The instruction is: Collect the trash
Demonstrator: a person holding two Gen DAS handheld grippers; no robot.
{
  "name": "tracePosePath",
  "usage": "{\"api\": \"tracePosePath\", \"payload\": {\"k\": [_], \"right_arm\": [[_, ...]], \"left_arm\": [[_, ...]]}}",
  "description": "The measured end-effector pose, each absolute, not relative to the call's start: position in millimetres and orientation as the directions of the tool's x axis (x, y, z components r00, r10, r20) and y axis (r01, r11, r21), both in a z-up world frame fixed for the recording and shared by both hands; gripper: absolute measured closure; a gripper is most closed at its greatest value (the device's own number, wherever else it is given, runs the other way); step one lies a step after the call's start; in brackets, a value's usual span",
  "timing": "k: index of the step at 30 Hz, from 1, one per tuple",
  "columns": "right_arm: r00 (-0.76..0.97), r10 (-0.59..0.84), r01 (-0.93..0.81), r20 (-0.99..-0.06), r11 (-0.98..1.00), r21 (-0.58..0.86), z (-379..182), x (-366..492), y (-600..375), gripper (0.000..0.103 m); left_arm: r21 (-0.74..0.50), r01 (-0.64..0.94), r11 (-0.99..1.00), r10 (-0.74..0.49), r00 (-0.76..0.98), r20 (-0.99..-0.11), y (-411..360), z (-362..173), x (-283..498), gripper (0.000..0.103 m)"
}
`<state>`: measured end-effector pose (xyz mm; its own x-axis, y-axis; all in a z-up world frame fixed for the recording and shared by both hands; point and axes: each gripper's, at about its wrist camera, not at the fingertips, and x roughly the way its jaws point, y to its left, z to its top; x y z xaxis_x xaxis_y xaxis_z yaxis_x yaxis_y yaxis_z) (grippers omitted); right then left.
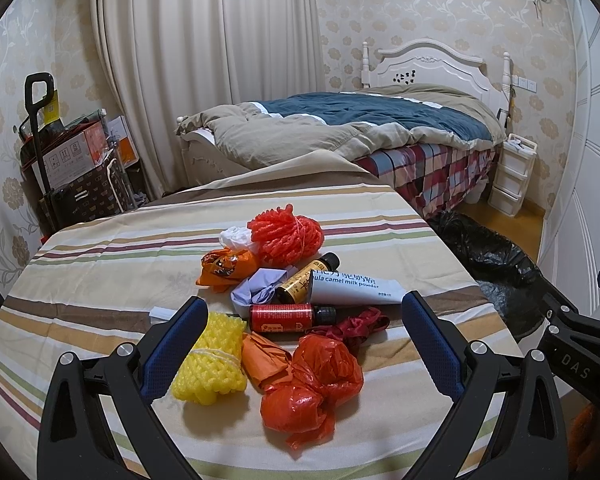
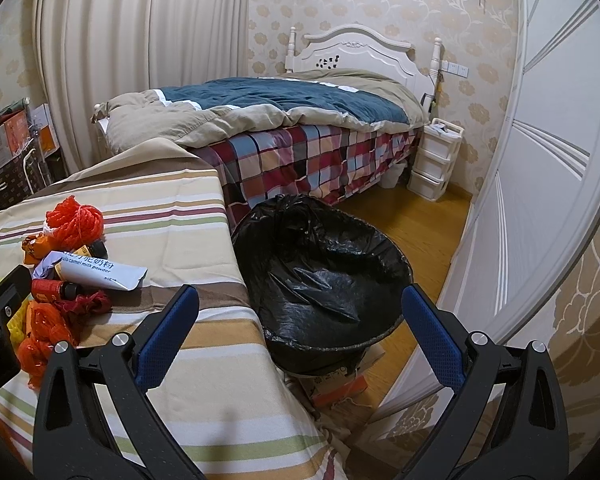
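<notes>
1. My left claw (image 1: 300, 344) is spread wide and empty, low over the trash pile (image 1: 284, 308) on the striped table (image 1: 100, 264).
2. My right claw (image 2: 300, 316) is also spread and empty, aimed at the black-lined bin (image 2: 324, 264) just beside the table's right edge.
3. Risk: the heap is tangled, so closing on the red bag (image 1: 312, 388) could drag the yellow net (image 1: 210, 364) or roll a bottle (image 1: 288, 317) off.
4. Both claws point forward, level, side by side.

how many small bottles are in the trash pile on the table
2. The gold-labelled bottle lies in the pile's middle, against the white camel milk powder tube. The red-labelled bottle lies just nearer the camera, in front of it. More could be hidden under the wrappers.
</notes>
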<state>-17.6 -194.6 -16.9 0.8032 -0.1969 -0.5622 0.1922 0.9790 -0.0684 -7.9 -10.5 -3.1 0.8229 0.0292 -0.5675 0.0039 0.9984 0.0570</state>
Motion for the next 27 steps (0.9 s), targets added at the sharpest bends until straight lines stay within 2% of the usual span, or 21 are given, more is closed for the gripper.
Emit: {"api": "tracePosePath", "payload": {"k": [27], "right_arm": [[0.800,-0.197,0.193,-0.566,0.979,-0.069,-16.8,-16.9,-192.2,0.004]], "left_arm": [[0.058,0.009,0.998,0.026,0.822,-0.569,-9.6,-6.1,-10.3,0.006]]}}
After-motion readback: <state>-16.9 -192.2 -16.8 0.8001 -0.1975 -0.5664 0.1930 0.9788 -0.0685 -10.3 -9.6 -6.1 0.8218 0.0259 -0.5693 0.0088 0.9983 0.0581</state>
